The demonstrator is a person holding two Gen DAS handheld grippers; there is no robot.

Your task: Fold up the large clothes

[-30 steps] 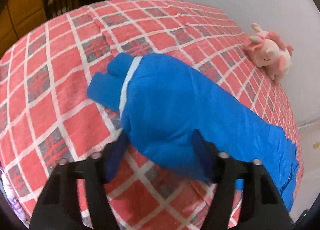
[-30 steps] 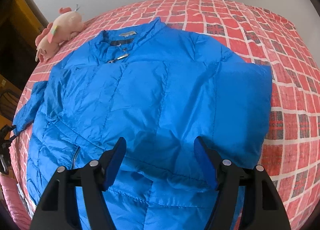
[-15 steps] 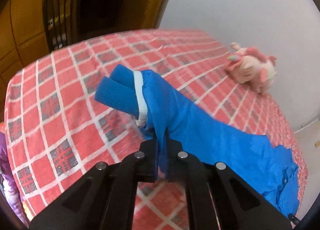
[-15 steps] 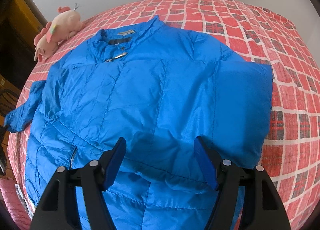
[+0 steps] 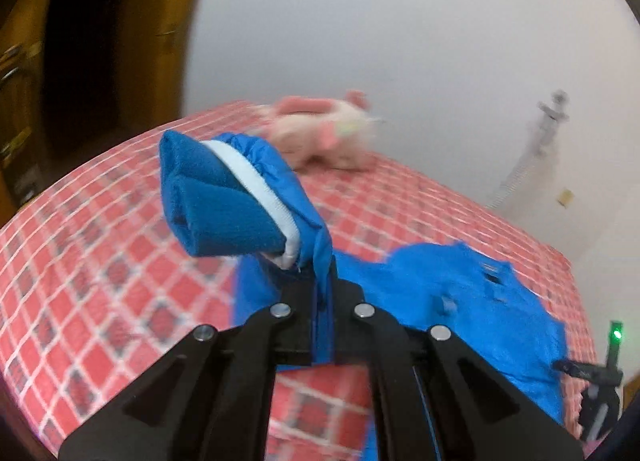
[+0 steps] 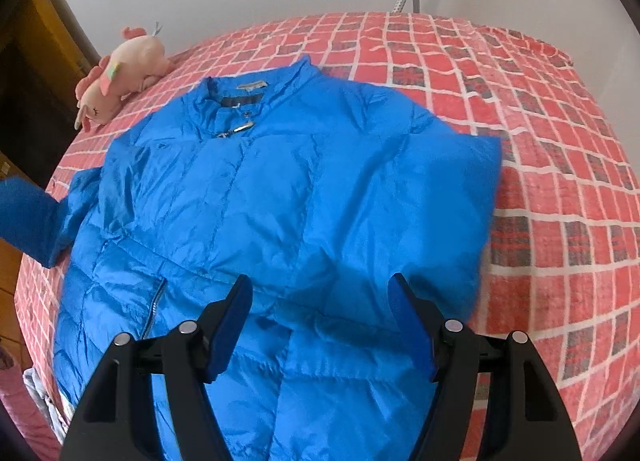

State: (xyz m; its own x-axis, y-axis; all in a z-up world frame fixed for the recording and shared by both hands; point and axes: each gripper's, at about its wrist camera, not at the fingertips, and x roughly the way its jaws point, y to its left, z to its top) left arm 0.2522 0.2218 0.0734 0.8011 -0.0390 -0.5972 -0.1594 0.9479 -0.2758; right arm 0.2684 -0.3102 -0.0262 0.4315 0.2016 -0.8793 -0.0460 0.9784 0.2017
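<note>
Both tongs differ: left tongs (image 5: 320, 301) pinch the jacket (image 6: 280, 201) sleeve (image 5: 256, 197) edge, right tongs (image 6: 320, 325) spread above it.

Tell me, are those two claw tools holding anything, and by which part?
The left gripper is shut on the blue jacket's sleeve, pinching the fabric just behind the knit cuff. The right gripper is open above the jacket, holding nothing.
</note>
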